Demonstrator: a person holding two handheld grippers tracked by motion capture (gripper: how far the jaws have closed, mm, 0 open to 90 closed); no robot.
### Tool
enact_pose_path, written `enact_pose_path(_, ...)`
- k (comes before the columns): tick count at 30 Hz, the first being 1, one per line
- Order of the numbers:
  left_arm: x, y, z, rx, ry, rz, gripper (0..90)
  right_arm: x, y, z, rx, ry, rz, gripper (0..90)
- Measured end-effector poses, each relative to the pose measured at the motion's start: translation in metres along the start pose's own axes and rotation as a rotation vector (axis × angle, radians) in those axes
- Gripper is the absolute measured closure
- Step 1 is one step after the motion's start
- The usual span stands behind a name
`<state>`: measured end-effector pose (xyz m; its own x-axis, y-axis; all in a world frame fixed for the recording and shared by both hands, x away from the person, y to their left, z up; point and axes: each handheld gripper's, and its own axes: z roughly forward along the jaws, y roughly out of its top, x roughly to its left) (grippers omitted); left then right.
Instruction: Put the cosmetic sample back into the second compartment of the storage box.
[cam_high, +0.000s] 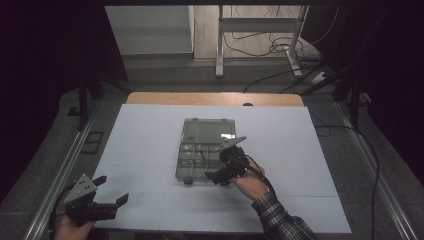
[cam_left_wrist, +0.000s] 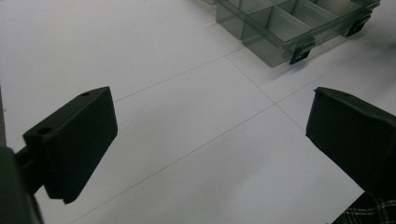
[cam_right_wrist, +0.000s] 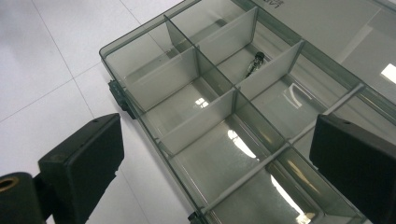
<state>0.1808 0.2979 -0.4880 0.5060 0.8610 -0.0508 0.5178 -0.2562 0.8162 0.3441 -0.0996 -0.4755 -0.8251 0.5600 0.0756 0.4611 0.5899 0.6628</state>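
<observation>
Right gripper (cam_high: 216, 176) hangs over the near right corner of the clear compartment box (cam_high: 206, 150), which lies open at the centre of the white tabletop (cam_high: 150, 140), lid (cam_high: 209, 130) folded flat toward twelve o'clock. Its jaws are spread wide with nothing between them, and in the right gripper view they straddle the tray, one jaw out over the bare tabletop, the other above the compartments. My read: the job is reaching into the box, probably for the small dark metal part (cam_right_wrist: 256, 62) lying in a far compartment at about one o'clock from the jaws. To do it well, go in over the dividers rather than across them, line the jaws up along the part's length, drop straight down into that one cell, and close gently so the light tray does not slide. Left gripper (cam_high: 111, 199) waits at seven o'clock near the front edge, jaws released and empty, well apart from the box; it could steady the tray's near wall. The count: one box, one lid, two black latches (cam_left_wrist: 300, 52) on the near edge, one small part, two grippers.
</observation>
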Motion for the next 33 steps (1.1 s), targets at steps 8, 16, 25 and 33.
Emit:
enact_pose_path(8,0.001,0.0,0.0,-0.002,-0.002,0.0,2.6,0.0,-0.008,-0.006,-0.004,-0.004,-0.002,2.3)
enact_pose_path(16,0.001,0.0,0.0,-0.003,-0.006,-0.001,2.6,0.0,-0.015,-0.017,-0.023,-0.004,-0.005,2.3)
enact_pose_path(25,0.001,0.0,0.0,-0.004,-0.005,0.0,2.6,0.0,-0.026,-0.03,-0.042,-0.024,-0.002,2.3)
enact_pose_path(33,0.001,0.0,0.0,-0.005,-0.007,-0.002,2.6,-0.002,-0.035,-0.041,-0.066,-0.039,0.01,2.0)
